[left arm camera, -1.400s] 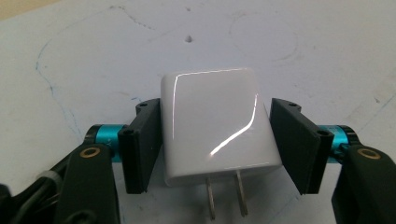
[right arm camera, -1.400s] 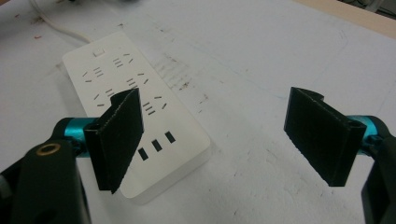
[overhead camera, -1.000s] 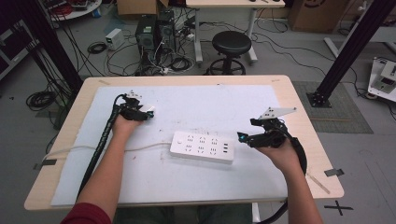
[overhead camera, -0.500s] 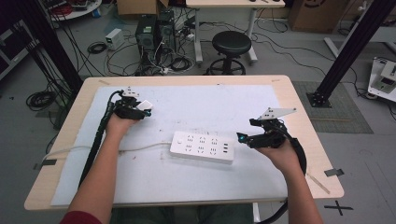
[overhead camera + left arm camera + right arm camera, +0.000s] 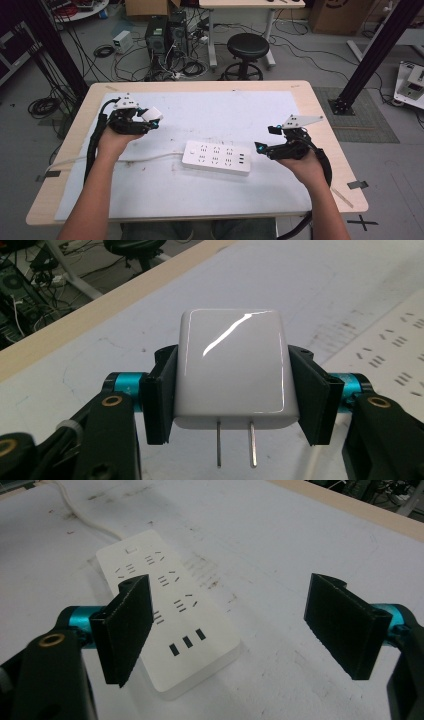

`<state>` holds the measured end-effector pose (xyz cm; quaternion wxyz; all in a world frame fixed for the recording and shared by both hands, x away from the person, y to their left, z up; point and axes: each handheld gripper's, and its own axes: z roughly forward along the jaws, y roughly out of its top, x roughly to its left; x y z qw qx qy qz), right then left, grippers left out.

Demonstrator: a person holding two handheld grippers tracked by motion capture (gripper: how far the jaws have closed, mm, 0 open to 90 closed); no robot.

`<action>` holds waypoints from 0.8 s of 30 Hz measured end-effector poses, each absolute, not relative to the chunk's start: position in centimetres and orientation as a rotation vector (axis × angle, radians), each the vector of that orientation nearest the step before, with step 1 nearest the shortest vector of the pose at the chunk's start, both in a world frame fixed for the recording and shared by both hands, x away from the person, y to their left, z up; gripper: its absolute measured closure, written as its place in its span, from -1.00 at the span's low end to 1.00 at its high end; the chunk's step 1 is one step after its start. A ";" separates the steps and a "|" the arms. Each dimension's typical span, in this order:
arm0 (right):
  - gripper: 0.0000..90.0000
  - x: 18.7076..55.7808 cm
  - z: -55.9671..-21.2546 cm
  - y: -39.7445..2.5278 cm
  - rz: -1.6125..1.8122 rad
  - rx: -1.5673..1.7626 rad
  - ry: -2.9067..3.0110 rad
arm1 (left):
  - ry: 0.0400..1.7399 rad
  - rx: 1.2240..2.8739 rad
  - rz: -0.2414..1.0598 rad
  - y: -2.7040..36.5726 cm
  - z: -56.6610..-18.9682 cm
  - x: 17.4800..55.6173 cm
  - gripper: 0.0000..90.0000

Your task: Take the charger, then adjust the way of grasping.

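Observation:
A white power strip lies flat at the middle of the white mat, its cord running off to the left; in the right gripper view the power strip sits just ahead of the jaws. My left gripper is held above the mat's left part and is shut on a white plug adapter, whose two metal prongs point back toward the camera. My right gripper is open, hovering by the strip's right end with nothing between its jaws; from above the right gripper points left at the strip.
The white mat covers most of the wooden table. Behind the table stand a black stool, computer towers and tangled floor cables. A black frame post rises at the right.
My left gripper has lifted the plug adapter and turned so it now points right, toward the strip. The right gripper has stayed near the strip's right end.

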<state>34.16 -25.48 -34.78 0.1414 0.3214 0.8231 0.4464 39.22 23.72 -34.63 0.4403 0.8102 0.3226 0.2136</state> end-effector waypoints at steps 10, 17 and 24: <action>-0.55 34.2 -35.2 -25.3 1.284 0.937 2.377 | 0.709 2.025 0.504 23.4 -34.4 37.1 -0.06; -0.55 34.3 -35.1 -25.1 1.273 0.943 2.387 | 0.618 2.030 0.462 22.1 -34.5 36.1 -0.06; -0.55 34.1 -34.4 -24.3 1.284 0.917 2.398 | 0.517 2.044 0.453 20.9 -34.7 35.5 -0.06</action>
